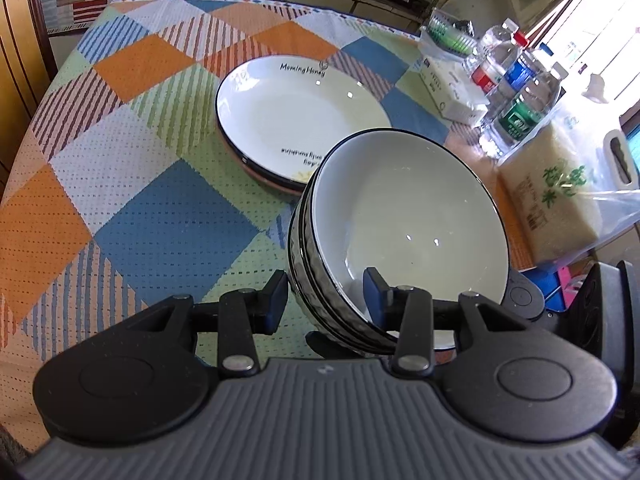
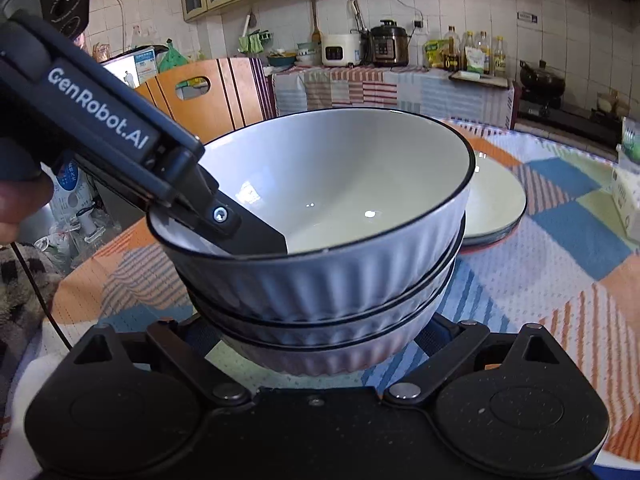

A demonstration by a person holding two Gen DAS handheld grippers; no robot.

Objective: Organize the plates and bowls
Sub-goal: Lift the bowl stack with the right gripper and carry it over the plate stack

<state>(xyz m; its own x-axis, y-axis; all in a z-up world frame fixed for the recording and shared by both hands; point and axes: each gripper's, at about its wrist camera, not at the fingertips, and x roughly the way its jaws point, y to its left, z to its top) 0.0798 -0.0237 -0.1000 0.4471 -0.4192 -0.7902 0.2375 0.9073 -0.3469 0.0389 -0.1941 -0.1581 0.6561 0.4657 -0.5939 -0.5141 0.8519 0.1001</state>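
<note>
**Bowl stack held from two sides**

The left gripper (image 1: pixel 326 300) jaws clamp the near rim of the bowl stack (image 1: pixel 400 232). The right gripper (image 2: pixel 320 336) jaws straddle its base; contact there can't be judged. The plate stack (image 1: pixel 296 120) lies just beyond on the tabletop (image 1: pixel 120 200).

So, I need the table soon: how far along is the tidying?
Plates already sit stacked on the cloth. The bowls are nested and in hand: left gripper clamps the rim, right gripper is at the base, its grip hidden. Left: setting the bowls down.
</note>
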